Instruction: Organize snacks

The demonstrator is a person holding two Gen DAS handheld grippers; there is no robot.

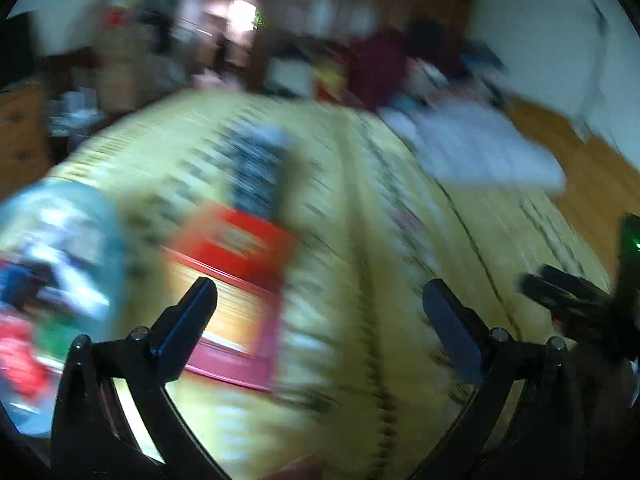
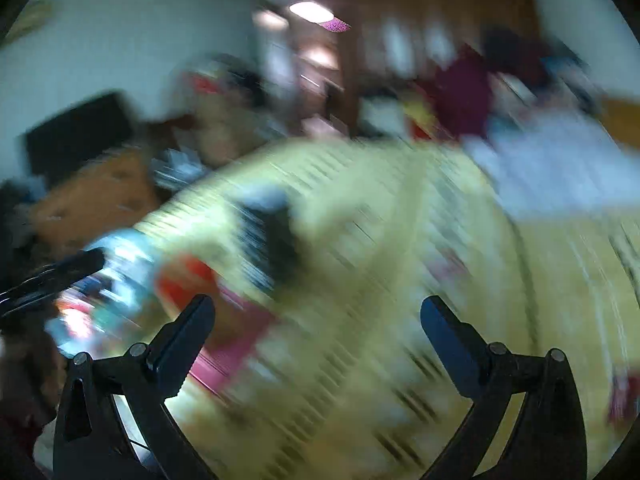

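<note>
Both views are heavily motion-blurred. In the left wrist view a red and yellow snack box (image 1: 236, 276) lies on a yellow patterned mat (image 1: 360, 240), with a dark blue packet (image 1: 256, 172) behind it and a light blue snack bag (image 1: 60, 260) at the left. My left gripper (image 1: 320, 300) is open and empty above the mat, right of the box. The right gripper shows at that view's right edge (image 1: 568, 296). In the right wrist view my right gripper (image 2: 318, 316) is open and empty; the red box (image 2: 192, 284), dark packet (image 2: 264, 240) and blue bag (image 2: 112, 280) lie to its left.
A white cloth (image 1: 480, 148) lies at the mat's far right on a wooden floor (image 1: 592, 184). Cluttered furniture, a maroon shape (image 1: 380, 64) and a wooden cabinet stand at the back. The left gripper's fingers (image 2: 64, 268) show at the right wrist view's left edge.
</note>
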